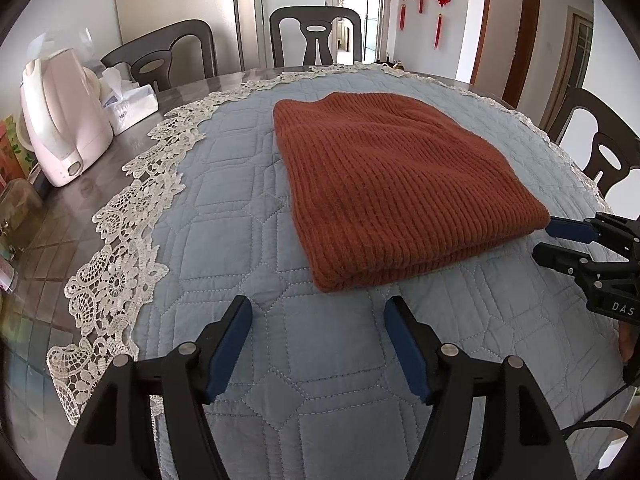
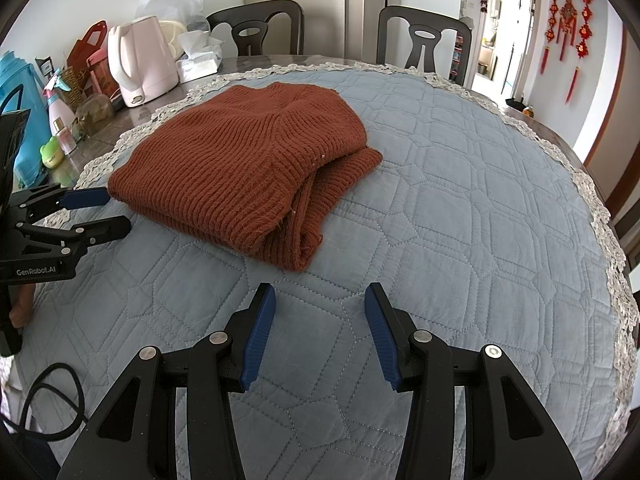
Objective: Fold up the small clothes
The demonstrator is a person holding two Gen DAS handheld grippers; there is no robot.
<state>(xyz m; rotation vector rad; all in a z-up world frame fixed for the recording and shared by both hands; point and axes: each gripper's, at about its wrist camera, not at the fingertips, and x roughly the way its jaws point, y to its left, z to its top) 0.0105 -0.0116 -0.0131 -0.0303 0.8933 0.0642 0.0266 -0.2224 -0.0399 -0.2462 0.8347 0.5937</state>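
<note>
A rust-brown ribbed knit garment [image 1: 400, 184] lies folded into a thick rectangle on the blue quilted cloth [image 1: 280, 360]. In the right wrist view the same garment [image 2: 240, 168] shows its layered folded edges toward me. My left gripper [image 1: 318, 312] hovers just short of the garment's near edge, open, with only quilt between its blue pads. My right gripper [image 2: 320, 300] stands open too, a little in front of the garment's near corner. Each gripper also appears in the other's view: the right gripper [image 1: 544, 240] beside the garment's right corner, the left gripper [image 2: 116, 210] beside its left corner. Neither touches the knit.
A pink kettle [image 1: 60, 120] and a tissue box [image 1: 128, 104] stand on the bare table at the left, with bottles and bags [image 2: 60, 120] behind. Dark chairs [image 1: 316, 36] ring the table. The quilt's lace border [image 1: 120, 240] runs along its edge. A black cable [image 2: 52, 396] trails near me.
</note>
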